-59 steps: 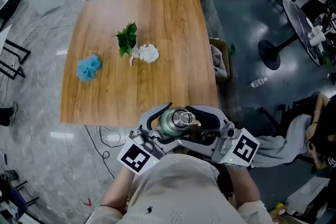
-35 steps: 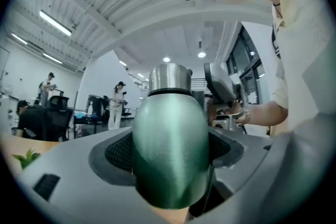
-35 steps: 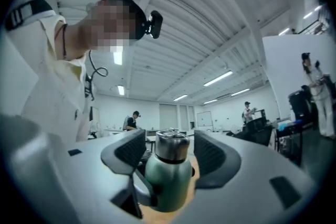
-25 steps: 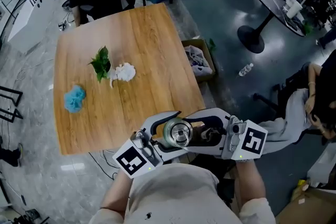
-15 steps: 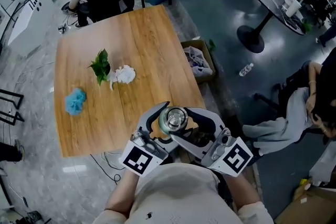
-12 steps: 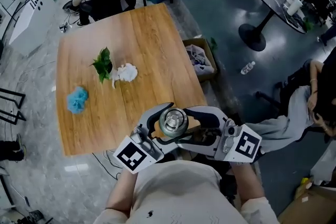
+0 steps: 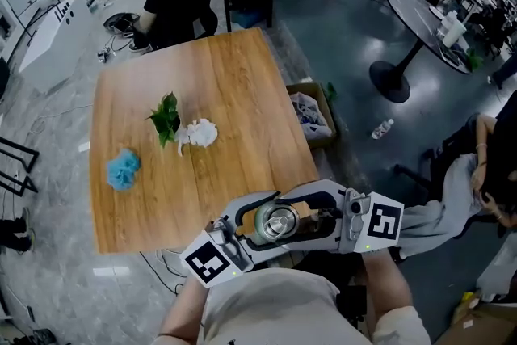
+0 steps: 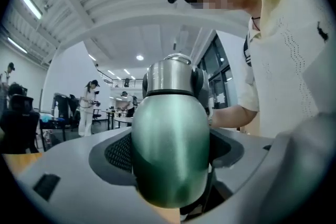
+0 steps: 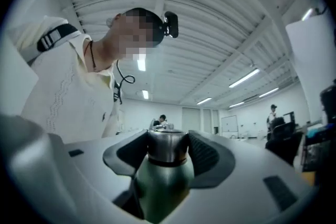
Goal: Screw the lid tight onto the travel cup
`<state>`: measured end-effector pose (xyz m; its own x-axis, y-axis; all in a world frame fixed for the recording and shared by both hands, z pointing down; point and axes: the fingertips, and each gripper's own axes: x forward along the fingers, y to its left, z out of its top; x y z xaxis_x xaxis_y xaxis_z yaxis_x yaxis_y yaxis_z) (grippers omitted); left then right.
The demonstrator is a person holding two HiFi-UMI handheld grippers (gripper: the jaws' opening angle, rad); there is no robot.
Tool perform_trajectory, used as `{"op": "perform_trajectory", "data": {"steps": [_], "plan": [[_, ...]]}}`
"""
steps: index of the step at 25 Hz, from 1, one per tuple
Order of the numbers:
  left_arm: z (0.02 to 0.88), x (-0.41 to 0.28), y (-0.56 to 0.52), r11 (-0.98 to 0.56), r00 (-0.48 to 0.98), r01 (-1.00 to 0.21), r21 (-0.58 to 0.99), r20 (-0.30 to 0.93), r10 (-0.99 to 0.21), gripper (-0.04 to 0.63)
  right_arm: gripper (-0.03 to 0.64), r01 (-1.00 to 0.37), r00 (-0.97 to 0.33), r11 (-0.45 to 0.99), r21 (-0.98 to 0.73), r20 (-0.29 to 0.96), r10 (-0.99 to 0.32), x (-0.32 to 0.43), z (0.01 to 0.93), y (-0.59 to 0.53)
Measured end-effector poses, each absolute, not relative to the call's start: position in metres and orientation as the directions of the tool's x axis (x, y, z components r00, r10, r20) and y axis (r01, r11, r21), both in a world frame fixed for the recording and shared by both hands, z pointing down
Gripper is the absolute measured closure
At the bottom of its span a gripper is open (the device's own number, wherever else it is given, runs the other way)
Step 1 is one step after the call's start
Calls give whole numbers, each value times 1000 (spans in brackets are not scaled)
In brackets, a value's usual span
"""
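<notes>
Now left hand-held gripper (image 8: 170,147) clamps the one travel cup (image 8: 169,178), right hand-held gripper (image 9: 167,152) its one lid (image 7: 280,220).

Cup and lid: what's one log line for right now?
left gripper: shut on travel cup | right gripper: shut on lid | lid: atop travel cup

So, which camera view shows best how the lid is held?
The right gripper view: the right tool grips the silver lid from both sides, just above the green cup. The left gripper view shows the lid only beyond the cup's body; the head view shows just its top.
</notes>
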<state>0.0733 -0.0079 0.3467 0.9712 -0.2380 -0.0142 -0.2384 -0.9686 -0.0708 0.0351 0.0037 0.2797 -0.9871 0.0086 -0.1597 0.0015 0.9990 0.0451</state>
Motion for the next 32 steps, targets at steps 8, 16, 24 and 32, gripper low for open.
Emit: {"op": "perform_trajectory", "data": {"steps": [8, 16, 24, 32], "plan": [[351, 58, -46, -882, 884, -467, 71, 2, -468, 202, 366, -516, -835, 856, -15, -211, -507, 34, 280, -31], [357, 58, -23, -950, 952, -307, 49, 2, -308, 202, 353, -136, -969, 987, -84, -196, -151, 38, 288, -16], [361, 52, -41, -907, 907, -419, -51, 37, -420, 202, 365, -189, -966, 982, 2, -179, -186, 26, 282, -28], [370, 44, -57, -842, 851, -521, 139, 3, -526, 202, 348, -358, -916, 931, -66, -166, -364, 24, 305, -39]]}}
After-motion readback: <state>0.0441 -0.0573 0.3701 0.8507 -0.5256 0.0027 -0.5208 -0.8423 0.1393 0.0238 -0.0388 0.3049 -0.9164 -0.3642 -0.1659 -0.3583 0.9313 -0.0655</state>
